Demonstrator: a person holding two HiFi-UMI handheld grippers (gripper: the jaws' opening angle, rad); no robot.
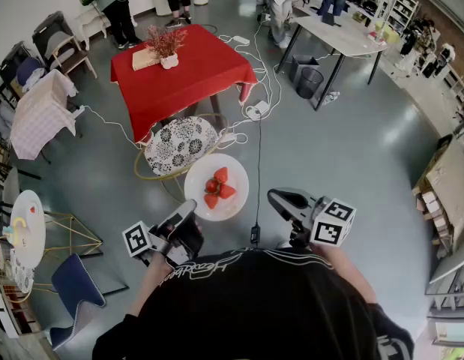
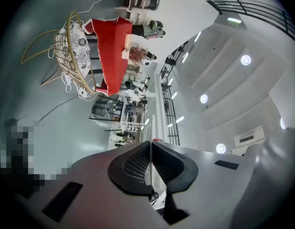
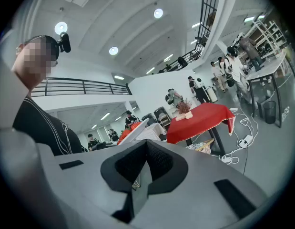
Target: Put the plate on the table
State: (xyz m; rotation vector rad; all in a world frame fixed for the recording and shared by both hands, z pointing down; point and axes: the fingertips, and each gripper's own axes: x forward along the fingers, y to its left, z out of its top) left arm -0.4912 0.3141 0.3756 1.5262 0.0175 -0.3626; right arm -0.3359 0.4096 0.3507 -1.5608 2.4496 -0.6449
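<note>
Black pads of the left claw [image 1: 193, 208] are clamped together on the near rim of the plate [image 1: 235, 168]. In the left gripper view that rim shows edge-on as a thin pale line in the seam between the pads [image 2: 150, 159], with a speck of red just past the tips. The plate is white and round, carried in the air and roughly level, and it holds a few strawberries [image 1: 219, 187] near its middle.

Just to its right the right claw [image 1: 275, 198] points the same way, close to the plate but apart from it. Its jaws are closed on each other with nothing between them [image 3: 146, 149], and the plate [image 3: 133, 131] shows beyond them to the left.

Under and ahead of the plate is a chair [image 1: 179, 145] with a black-and-white patterned seat on the grey floor [image 1: 321, 148]. Farther ahead stands the table [image 1: 179, 81] under a red cloth, well apart from the plate, with a potted plant [image 1: 166, 47] on it.
</note>
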